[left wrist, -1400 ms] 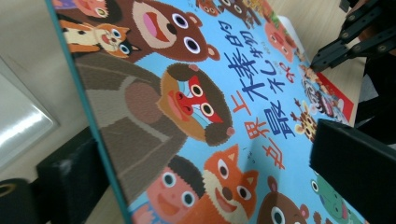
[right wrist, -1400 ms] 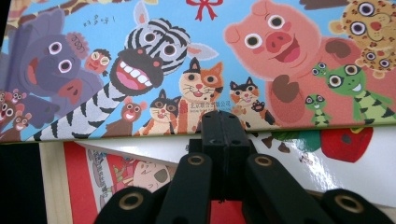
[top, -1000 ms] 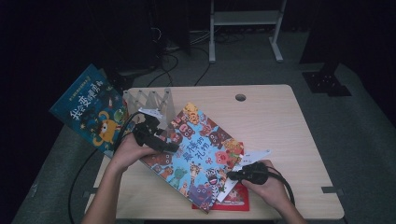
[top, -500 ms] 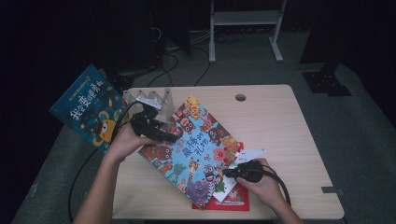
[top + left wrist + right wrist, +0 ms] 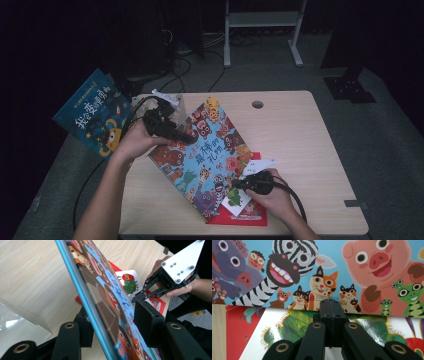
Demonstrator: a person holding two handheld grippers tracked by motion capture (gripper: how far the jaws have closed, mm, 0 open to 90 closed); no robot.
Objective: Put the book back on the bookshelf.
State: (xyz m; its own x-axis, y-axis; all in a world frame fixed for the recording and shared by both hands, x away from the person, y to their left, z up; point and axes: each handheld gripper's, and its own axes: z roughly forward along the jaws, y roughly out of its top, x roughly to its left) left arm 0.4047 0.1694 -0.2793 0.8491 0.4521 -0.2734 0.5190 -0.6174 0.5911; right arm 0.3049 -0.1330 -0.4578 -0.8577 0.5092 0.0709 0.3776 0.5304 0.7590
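High view: the table [image 5: 300, 130] carries the work, and the largest item on it, the animal picture book [image 5: 207, 155], now stands tilted, its far-left edge raised off the wood and its near-right edge resting low by the books beneath.

Left gripper [image 5: 187, 137] has its jaws astride the book's far-left edge; they have just been closing, with the book between them. Left gripper view confirms 1 jaw on the back of the cover and 1 on the printed face, the blue edge running up between. The face-side pad looks not quite seated, so I judge the grip near complete rather than certain. A clear plastic stand [image 5: 20, 322] sits just beside it on the far-left.

Right gripper [image 5: 239, 183] is fully closed with nothing between its jaws. Right gripper view shows the closed tips at the book's lower edge, over the caterpillar book [image 5: 294, 327], which lies on a red book [image 5: 240, 217]. It appears to steady or prop that edge.

Against the frame 1 second ago: the animal picture book lay flatter and nearer the person; it has since risen at the left gripper's end and shifted toward the far-left. The left hand [image 5: 132, 142] sits higher and farther. The right gripper has slid leftward along the near edge. The blue book [image 5: 92, 117] off the table's left edge is unchanged.

Judgement: the lift is under way, likely toward the stand.
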